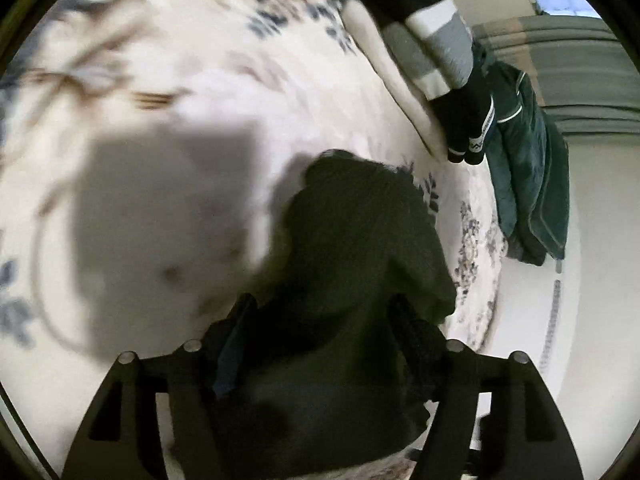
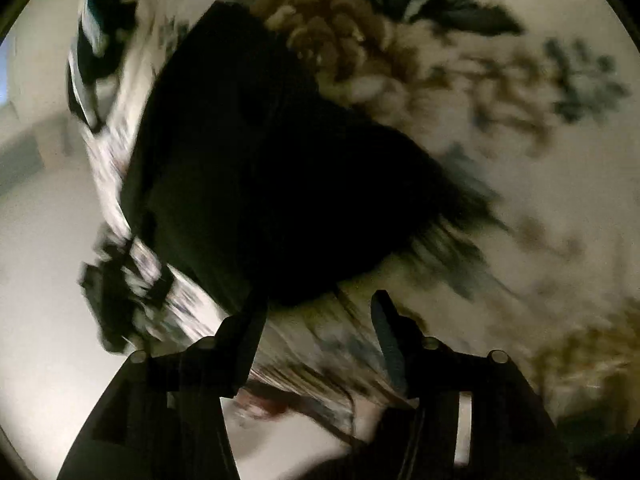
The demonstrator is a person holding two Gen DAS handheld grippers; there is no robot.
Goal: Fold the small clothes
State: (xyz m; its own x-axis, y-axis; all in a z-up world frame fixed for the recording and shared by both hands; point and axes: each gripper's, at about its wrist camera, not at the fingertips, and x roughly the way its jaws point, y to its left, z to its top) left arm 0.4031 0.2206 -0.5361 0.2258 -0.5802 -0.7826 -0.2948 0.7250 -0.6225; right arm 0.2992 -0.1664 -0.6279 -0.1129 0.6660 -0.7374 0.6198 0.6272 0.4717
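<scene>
A small dark garment (image 1: 352, 240) lies bunched on the floral bedspread (image 1: 180, 80) near its edge. In the left wrist view my left gripper (image 1: 322, 316) hovers right over it. The jaws stand wide apart, the cloth lies loosely in the gap, and the pads do not squeeze it. In the right wrist view the same dark garment (image 2: 260, 160) spreads just ahead of my right gripper (image 2: 318, 312). That gripper is open, and only the bedspread (image 2: 480, 120) shows between its fingers. Its left finger tip reaches the garment's near edge. This view is blurred.
A folded black, grey and white striped piece (image 1: 432, 48) rests on a cream cushion (image 1: 384, 64) at the bed's far edge. A teal garment (image 1: 528, 168) hangs beside it. Blurred dark clothes (image 2: 100, 40) sit at the upper left of the right wrist view. The bed's edge runs along the right.
</scene>
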